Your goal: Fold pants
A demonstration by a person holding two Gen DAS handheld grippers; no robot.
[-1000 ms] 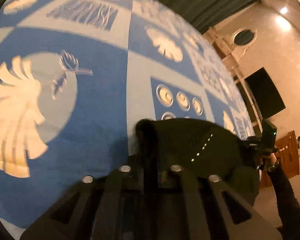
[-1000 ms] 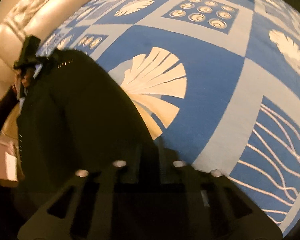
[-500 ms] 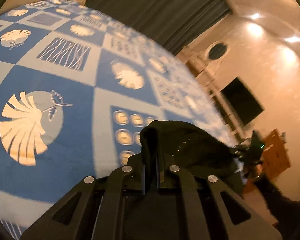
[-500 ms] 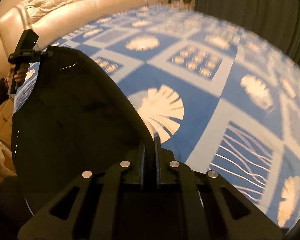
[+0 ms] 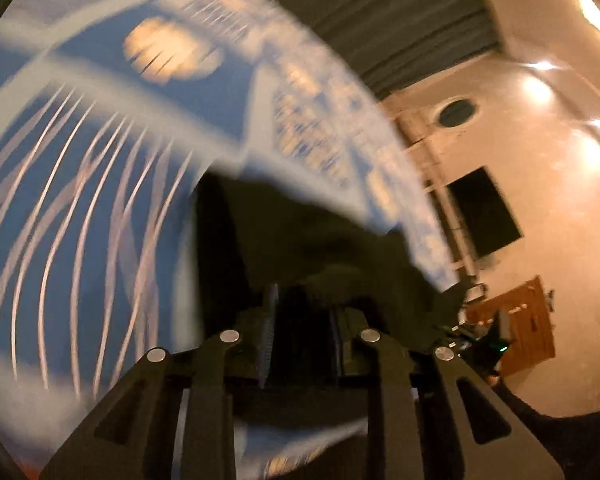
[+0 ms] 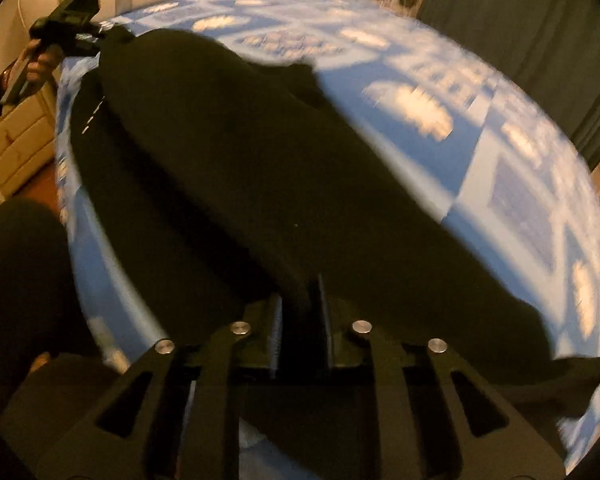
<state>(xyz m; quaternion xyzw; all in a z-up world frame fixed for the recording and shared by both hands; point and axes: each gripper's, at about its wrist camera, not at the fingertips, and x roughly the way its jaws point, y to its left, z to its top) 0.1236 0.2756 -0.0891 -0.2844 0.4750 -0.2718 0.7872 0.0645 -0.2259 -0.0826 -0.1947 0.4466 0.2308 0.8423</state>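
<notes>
1. Left wrist view: left gripper [image 5: 304, 312], jaws now visibly wider than half a second ago, dark cloth between them (grip uncertain, cannot tell if it holds). Black pants [image 5: 300, 236] lie above the blue patterned bedspread [image 5: 80, 200], which is heavily blurred.

2. Right wrist view: right gripper [image 6: 300, 312] clamped on a pants [image 6: 260, 184] edge. The garment, formerly bunched, now stretches taut over the bedspread [image 6: 480, 128] to the left gripper [image 6: 66, 26]; spread likely ready for laying flat.

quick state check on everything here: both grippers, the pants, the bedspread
left gripper: fingers parted, dark cloth between them; grip unclear.
right gripper: fingers slightly apart, fold of cloth between them.
pants: black, draped over the bed between both grippers, partly doubled over.
bedspread: blue and white patterned, spread flat under the pants.
</notes>
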